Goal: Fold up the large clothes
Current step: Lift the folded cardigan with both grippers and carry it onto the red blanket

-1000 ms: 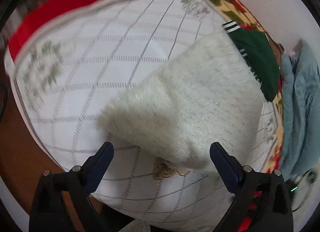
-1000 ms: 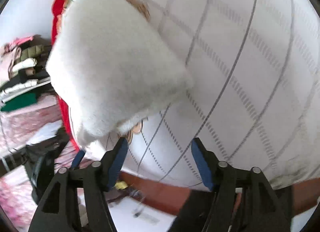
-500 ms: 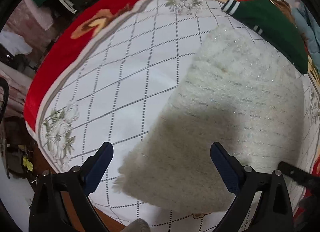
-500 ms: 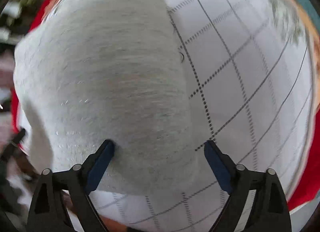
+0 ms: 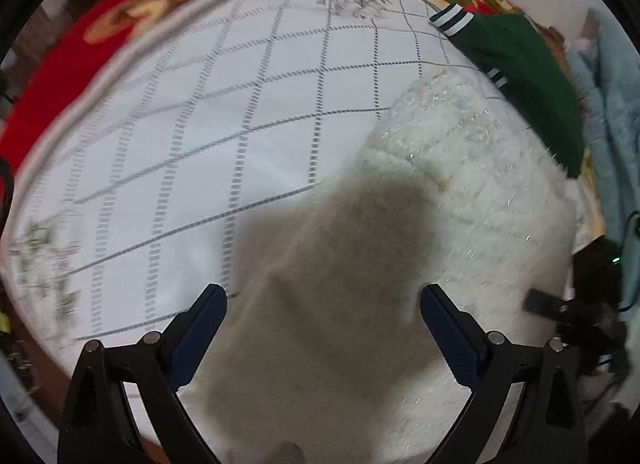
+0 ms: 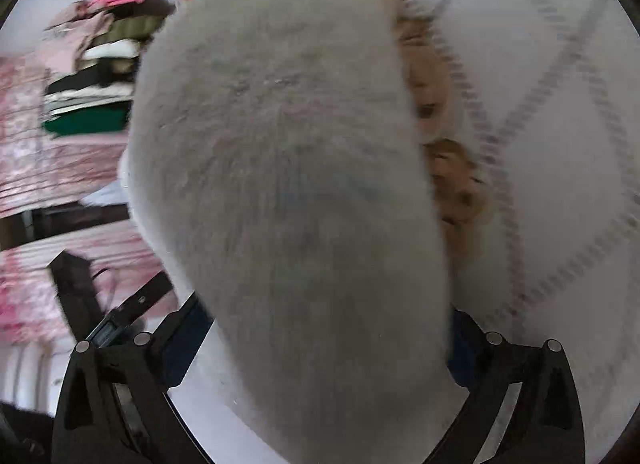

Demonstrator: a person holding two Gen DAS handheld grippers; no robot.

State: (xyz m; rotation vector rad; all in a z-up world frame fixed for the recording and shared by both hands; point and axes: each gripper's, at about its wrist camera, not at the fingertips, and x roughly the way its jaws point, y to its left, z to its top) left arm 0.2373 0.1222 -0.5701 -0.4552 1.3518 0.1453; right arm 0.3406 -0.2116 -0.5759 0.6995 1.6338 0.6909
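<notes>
A: What has changed since a second ago?

B: The fluffy white folded sweater (image 5: 460, 199) fills far more of both views now. The left gripper (image 5: 322, 314) has come lower over it and casts a dark shadow on its near end. Its blue pads stand wide apart, nothing pinched.

A: And the right gripper (image 6: 320, 338)?

B: Its jaws are opening. The sweater lies between the fingers, though blur hides whether the pads touch it, probably not.

A: Where does the sweater lie?

B: On the white grid-patterned quilt (image 5: 240, 111), its long axis running from the left gripper toward the dark green striped-cuff garment (image 5: 520, 75), which touches its far edge. The red floral blanket (image 5: 80, 63) borders the quilt beyond.
</notes>
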